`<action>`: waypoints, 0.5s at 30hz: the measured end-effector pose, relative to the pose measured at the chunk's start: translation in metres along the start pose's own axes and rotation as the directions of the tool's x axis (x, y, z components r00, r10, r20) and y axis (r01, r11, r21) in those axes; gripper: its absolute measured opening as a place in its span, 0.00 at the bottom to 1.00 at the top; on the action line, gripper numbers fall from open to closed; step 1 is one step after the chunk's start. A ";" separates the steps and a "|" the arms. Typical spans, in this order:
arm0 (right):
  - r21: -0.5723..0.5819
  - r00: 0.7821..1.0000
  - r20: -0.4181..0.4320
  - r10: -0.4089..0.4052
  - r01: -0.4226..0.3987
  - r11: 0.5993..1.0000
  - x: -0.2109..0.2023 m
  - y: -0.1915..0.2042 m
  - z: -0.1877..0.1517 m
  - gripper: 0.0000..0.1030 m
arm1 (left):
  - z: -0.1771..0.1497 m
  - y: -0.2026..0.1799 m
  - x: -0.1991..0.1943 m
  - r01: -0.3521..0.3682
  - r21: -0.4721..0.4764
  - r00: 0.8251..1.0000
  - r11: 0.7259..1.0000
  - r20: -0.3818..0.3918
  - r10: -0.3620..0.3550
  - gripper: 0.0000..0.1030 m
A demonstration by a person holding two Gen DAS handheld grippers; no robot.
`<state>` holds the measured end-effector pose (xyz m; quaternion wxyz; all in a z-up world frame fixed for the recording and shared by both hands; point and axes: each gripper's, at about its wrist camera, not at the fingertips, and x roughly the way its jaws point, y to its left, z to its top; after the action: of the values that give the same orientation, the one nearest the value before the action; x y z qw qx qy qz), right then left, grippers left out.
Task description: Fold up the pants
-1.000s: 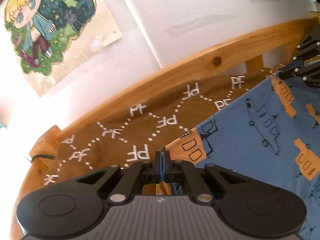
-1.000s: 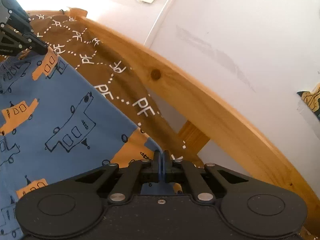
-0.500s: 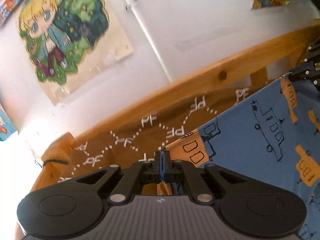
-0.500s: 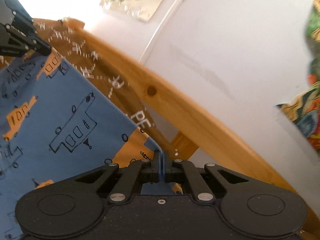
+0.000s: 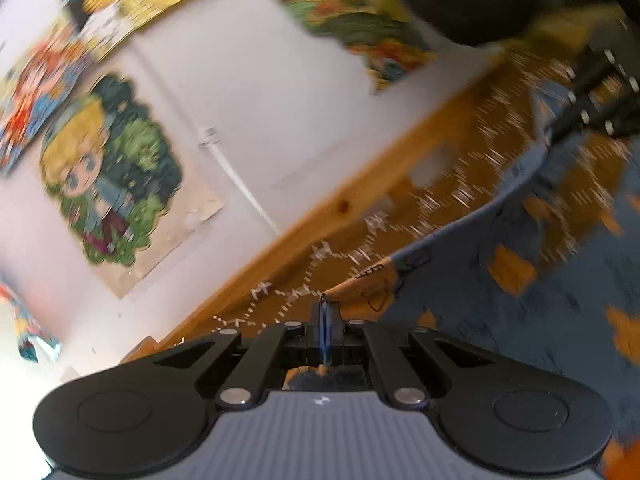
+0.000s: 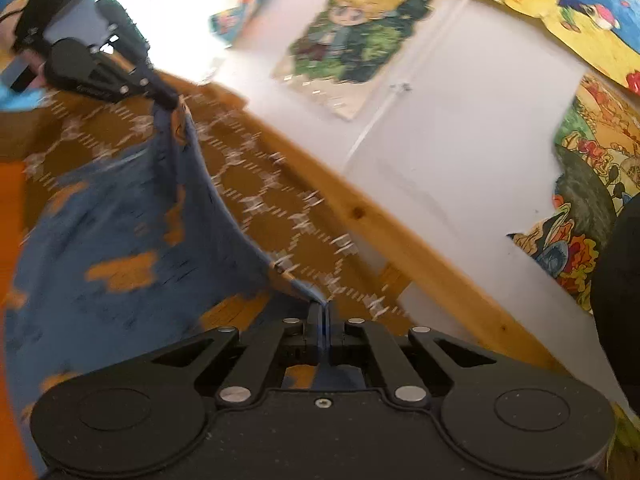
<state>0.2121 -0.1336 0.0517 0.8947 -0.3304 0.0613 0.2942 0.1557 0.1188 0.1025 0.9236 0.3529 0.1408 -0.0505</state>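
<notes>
The pants (image 5: 520,312) are blue with orange patches and dark line drawings. My left gripper (image 5: 325,304) is shut on one corner of their edge. My right gripper (image 6: 322,308) is shut on the other corner. The cloth (image 6: 120,248) hangs stretched between the two, lifted above the bed. The right gripper shows in the left wrist view at the upper right (image 5: 560,130). The left gripper shows in the right wrist view at the upper left (image 6: 170,102). Both views are blurred by motion.
A brown bedspread (image 5: 460,200) with white dotted diamonds lies under the pants. A wooden bed rail (image 6: 400,240) runs along a white wall with cartoon posters (image 5: 108,168). A dark rounded object (image 6: 620,280) sits at the right edge.
Both grippers have risen and tilted up, lifting the pants higher. More wall and posters show now. The held edge sags in a curve between the grippers.
</notes>
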 end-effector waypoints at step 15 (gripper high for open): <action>-0.014 0.980 -0.143 0.136 -0.140 0.990 -0.050 0.117 -0.066 0.00 | -0.075 -0.080 -0.018 0.229 0.210 0.962 0.950 -0.196 -0.189 0.01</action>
<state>0.1104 -0.1283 -0.0487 0.8615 -0.3561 0.1437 0.3322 0.1063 0.1090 0.0028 0.8500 0.4437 0.2505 -0.1336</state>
